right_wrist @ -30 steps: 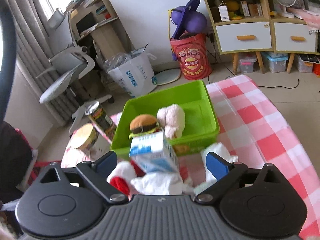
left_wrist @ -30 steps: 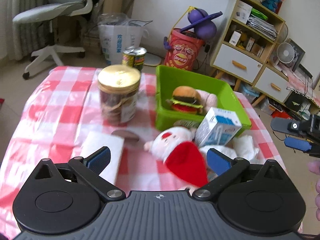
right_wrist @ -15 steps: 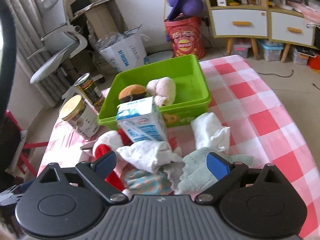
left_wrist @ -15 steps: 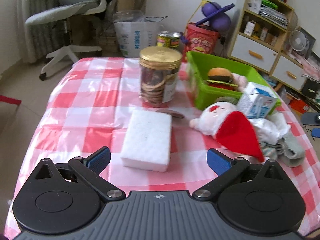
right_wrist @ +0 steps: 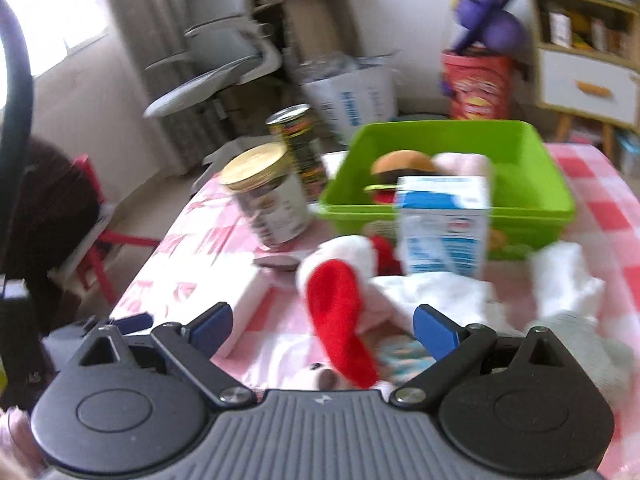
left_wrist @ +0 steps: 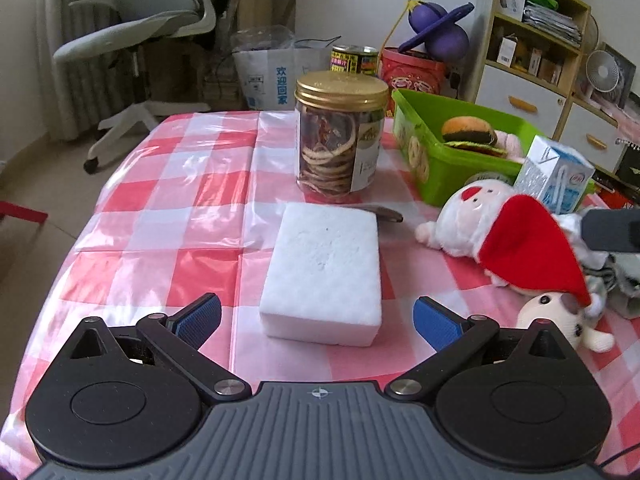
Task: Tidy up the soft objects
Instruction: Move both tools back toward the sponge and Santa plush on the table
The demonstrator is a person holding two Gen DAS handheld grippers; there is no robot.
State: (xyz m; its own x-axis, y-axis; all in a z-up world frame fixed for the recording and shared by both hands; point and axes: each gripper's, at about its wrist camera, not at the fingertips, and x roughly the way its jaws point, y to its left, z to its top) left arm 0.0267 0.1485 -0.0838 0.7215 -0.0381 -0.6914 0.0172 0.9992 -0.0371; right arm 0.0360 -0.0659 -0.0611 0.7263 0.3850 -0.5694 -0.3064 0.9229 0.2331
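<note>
My left gripper (left_wrist: 318, 320) is open and empty, its fingers on either side of the near end of a white sponge block (left_wrist: 324, 270) on the checked cloth. A Santa plush with a red hat (left_wrist: 508, 236) lies to its right, with a small cream plush (left_wrist: 560, 320) and white and grey cloths (right_wrist: 560, 288) beside it. A green bin (left_wrist: 440, 152) holds a burger plush (left_wrist: 470, 130) and a pink plush. My right gripper (right_wrist: 322, 326) is open and empty, just above the Santa plush (right_wrist: 340, 292); this view is blurred.
A gold-lidded jar (left_wrist: 340, 136) stands behind the sponge, a tin can (left_wrist: 354, 60) behind it. A milk carton (left_wrist: 554, 174) stands in front of the bin. A dark flat object (left_wrist: 386, 213) lies by the sponge. Office chair, bags and shelves lie beyond the table.
My left gripper has drawn back and swung left, from over the Santa plush to the sponge. My right gripper has dropped lower and swung left toward the Santa plush.
</note>
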